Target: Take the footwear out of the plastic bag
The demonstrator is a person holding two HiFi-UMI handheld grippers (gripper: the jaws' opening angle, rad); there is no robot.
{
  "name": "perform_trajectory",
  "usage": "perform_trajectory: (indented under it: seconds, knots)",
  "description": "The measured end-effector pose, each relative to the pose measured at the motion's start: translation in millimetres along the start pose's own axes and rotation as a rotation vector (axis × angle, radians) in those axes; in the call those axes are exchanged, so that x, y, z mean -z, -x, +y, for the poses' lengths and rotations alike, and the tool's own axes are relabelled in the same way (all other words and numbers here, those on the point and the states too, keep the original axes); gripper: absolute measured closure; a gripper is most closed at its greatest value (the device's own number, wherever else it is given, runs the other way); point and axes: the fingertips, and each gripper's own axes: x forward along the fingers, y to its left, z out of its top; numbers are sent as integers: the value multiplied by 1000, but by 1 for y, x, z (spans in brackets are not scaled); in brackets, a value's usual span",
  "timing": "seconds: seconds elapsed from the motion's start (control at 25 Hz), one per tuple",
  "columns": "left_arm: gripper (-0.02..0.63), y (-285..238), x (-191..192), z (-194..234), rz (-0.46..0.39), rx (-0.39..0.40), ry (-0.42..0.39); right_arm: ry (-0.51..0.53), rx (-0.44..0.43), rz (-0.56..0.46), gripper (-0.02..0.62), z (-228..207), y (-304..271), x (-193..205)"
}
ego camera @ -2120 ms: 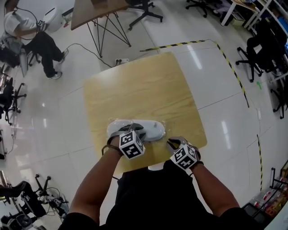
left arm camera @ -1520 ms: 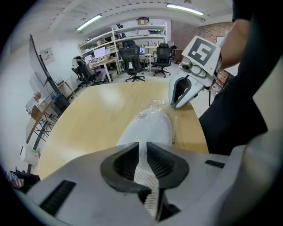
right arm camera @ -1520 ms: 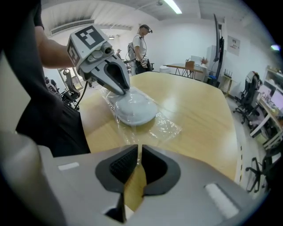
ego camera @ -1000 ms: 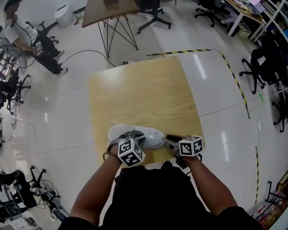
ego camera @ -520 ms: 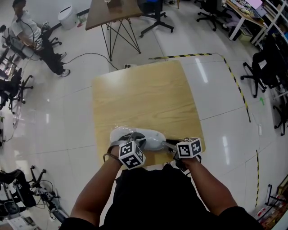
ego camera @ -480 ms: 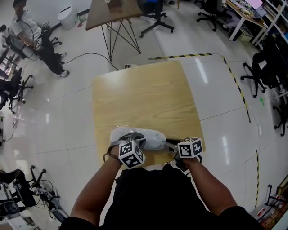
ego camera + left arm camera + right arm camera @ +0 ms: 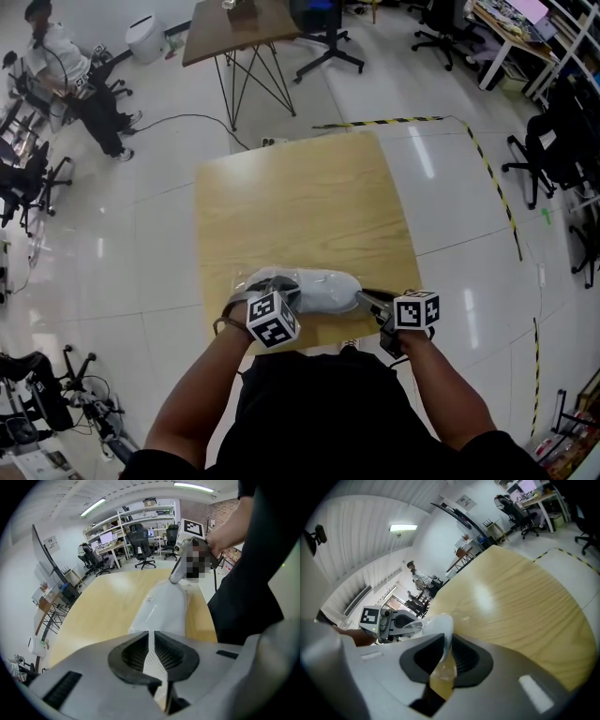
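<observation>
A white piece of footwear (image 7: 319, 289) in a clear plastic bag lies near the front edge of the wooden table (image 7: 300, 197). My left gripper (image 7: 281, 287) is at its left end. In the left gripper view the left gripper (image 7: 153, 651) is shut, with a white ribbed strip of the footwear (image 7: 161, 609) pinched between the pads. My right gripper (image 7: 366, 297) is at the right end. Its jaws (image 7: 443, 656) are closing, and crumpled clear plastic bag (image 7: 443, 674) and the footwear's white tip (image 7: 440, 625) sit between the pads.
The grippers work right at the table's near edge (image 7: 309, 342). A second table (image 7: 248, 19) stands behind, a seated person (image 7: 56, 56) is at the far left, and office chairs (image 7: 553, 141) are on the right. Yellow-black tape (image 7: 394, 120) marks the floor.
The right gripper's jaws have narrowed onto the bag's right end and that hand has shifted a little to the right. The bagged footwear has slid slightly right. The left gripper keeps its hold.
</observation>
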Motion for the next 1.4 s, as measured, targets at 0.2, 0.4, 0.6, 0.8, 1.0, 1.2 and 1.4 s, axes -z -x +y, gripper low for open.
perform_trajectory:
  seconds: [0.2,0.4,0.6,0.8,1.0,1.2,1.4]
  knots:
    - [560,-3,2,-1,17,-3,-2,-8,15,-28,545,-8,11,-4]
    - [560,-3,5,2,25,-7,5,-12,28,-43,548,-13,16,-10]
    - [560,-6,9,2,38,-12,0,-13,45,-49,551,-18,22,-12]
    - [560,-5,14,4,52,-16,-14,-12,62,-55,555,-20,26,-16]
    - [560,-7,21,6,74,-26,-16,-17,89,-73,573,-30,35,-20]
    - [566,-5,35,14,111,-47,-14,-41,100,-99,594,-39,42,-24]
    - [566,-4,32,15,107,-47,-22,36,124,52,490,-34,13,-1]
